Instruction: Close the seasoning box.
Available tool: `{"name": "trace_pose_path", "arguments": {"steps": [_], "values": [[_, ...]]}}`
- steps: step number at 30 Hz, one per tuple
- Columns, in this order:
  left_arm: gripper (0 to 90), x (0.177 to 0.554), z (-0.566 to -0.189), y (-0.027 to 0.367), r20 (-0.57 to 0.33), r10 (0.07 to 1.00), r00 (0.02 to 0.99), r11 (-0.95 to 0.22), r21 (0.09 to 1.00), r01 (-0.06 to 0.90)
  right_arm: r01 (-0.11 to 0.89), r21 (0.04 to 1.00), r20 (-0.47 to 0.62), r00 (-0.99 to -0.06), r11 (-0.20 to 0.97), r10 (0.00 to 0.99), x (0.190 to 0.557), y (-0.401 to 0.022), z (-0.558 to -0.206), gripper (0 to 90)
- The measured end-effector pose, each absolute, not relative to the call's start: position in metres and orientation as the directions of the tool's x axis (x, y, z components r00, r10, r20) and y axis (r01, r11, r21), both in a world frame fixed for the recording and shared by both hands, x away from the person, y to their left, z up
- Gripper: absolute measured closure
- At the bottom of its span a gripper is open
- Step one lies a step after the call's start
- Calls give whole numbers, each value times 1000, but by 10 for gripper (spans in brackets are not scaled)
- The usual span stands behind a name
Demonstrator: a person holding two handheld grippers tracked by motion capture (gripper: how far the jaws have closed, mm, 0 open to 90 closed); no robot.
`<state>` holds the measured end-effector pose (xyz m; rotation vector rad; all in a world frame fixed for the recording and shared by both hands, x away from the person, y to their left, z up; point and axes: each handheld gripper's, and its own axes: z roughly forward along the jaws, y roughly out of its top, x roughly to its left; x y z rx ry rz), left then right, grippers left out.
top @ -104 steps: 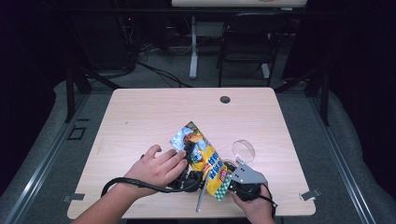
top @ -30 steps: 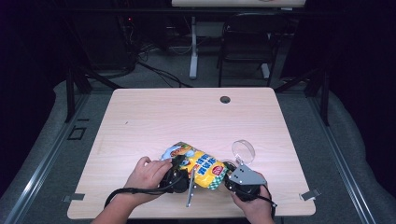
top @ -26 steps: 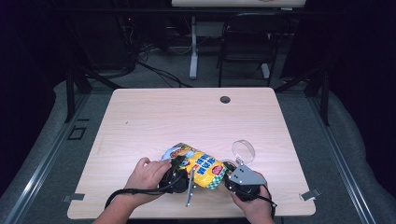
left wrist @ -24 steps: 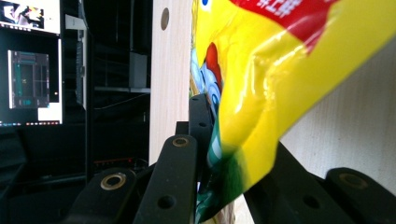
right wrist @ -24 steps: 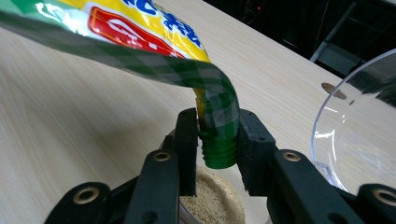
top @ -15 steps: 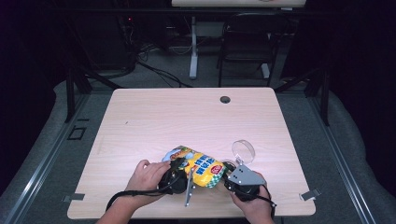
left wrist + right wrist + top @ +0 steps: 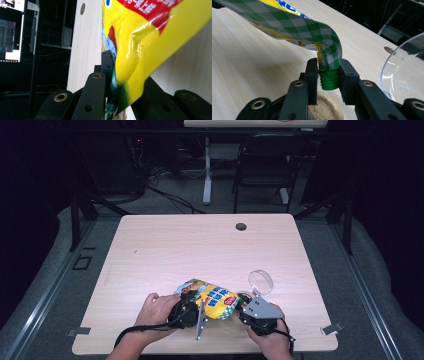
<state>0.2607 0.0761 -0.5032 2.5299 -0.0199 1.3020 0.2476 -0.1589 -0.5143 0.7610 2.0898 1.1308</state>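
Observation:
A yellow snack pouch [image 7: 212, 299] with blue and red print is held between both grippers near the table's front edge. My left gripper [image 7: 191, 301] is shut on the pouch's bottom end; in the left gripper view the jaws pinch the yellow and green film [image 7: 140, 50] at my left gripper [image 7: 125, 85]. My right gripper [image 7: 244, 307] is shut on the pouch's green threaded spout [image 7: 329, 79], at my right gripper [image 7: 328, 75]. The spout points down over a small round container of pale grains [image 7: 325, 110]. The green checked film [image 7: 322, 32] arches above the spout.
A clear plastic bowl [image 7: 261, 281] lies just beyond the right gripper, its rim [image 7: 404, 62] close on the right in the right gripper view. The wooden table [image 7: 200, 250] has a cable hole [image 7: 241, 226] at the back. Chairs and desk legs stand behind it.
Since the oldest frame the pouch has tipped from pointing up and left to lying lower and more level, and the left hand came toward the front edge. Over the last second almost nothing moved.

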Motion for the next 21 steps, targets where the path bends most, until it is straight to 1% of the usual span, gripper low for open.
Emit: {"name": "trace_pose_path", "arguments": {"steps": [9,21], "values": [[856,261,-507,80,769,160,619,-944,303,-132,183,868,-255,-633,461,731,247,-157,-514,714],[857,262,-516,83,738,189,647,-931,343,-120,183,865,-256,-639,467,725,248,-156,-516,714]]}}
